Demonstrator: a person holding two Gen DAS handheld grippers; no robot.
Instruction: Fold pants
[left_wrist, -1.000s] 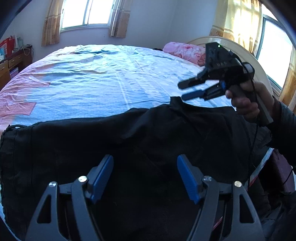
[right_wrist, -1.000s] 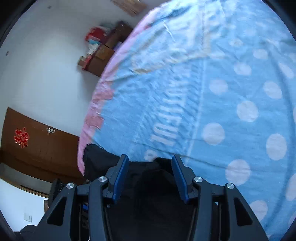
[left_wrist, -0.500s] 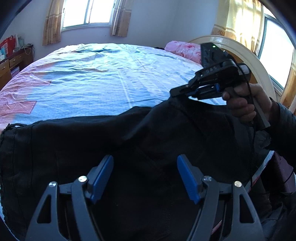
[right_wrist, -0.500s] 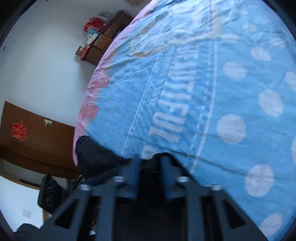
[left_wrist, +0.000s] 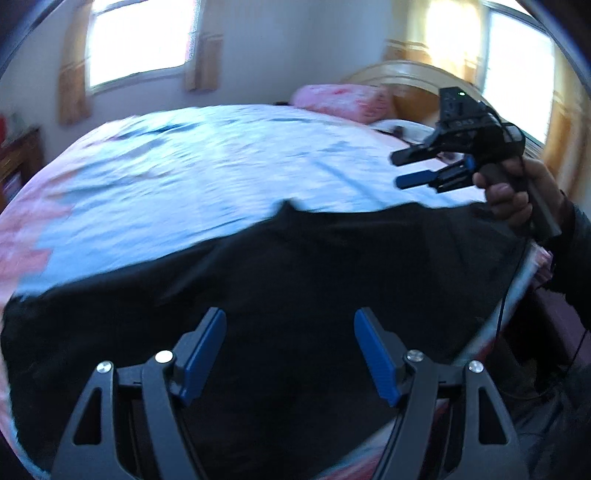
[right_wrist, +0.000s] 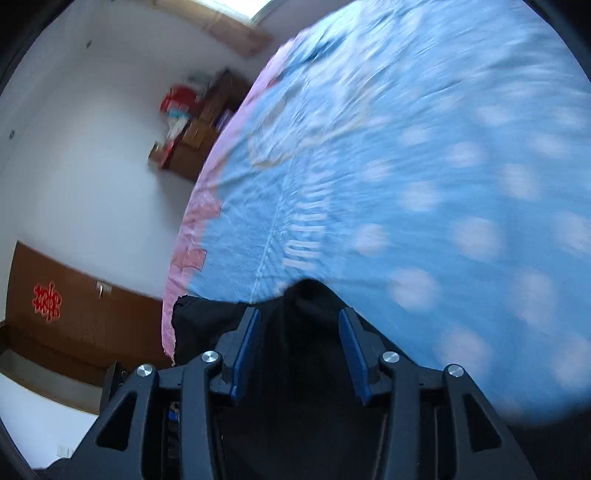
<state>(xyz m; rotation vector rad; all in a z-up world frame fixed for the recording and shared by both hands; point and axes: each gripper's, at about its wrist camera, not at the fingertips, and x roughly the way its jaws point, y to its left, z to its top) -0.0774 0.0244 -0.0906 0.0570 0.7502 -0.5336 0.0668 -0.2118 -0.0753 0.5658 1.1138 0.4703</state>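
Black pants (left_wrist: 295, 277) lie spread across the near edge of the bed, with a small peak of cloth at their far edge. My left gripper (left_wrist: 288, 317) hovers open over the middle of the pants, nothing between its blue pads. My right gripper (left_wrist: 396, 170), held by a hand (left_wrist: 509, 195), hangs above the sheet past the pants' far right edge; its jaws are opening and nothing is between them. In the right wrist view that gripper (right_wrist: 299, 313) stands apart over the pants (right_wrist: 303, 369), which lie below it.
A blue sheet (left_wrist: 221, 166) with white dots and pink border covers the bed. A pink pillow (left_wrist: 340, 99) and curved headboard (left_wrist: 406, 74) stand at the far right. A wooden cabinet (right_wrist: 199, 136) with boxes and a brown door (right_wrist: 74, 314) line the wall.
Half a second ago the right gripper was shut on the pants' far edge; it has let go, opened, and lifted away to the right. The left gripper's view has shifted and blurred.
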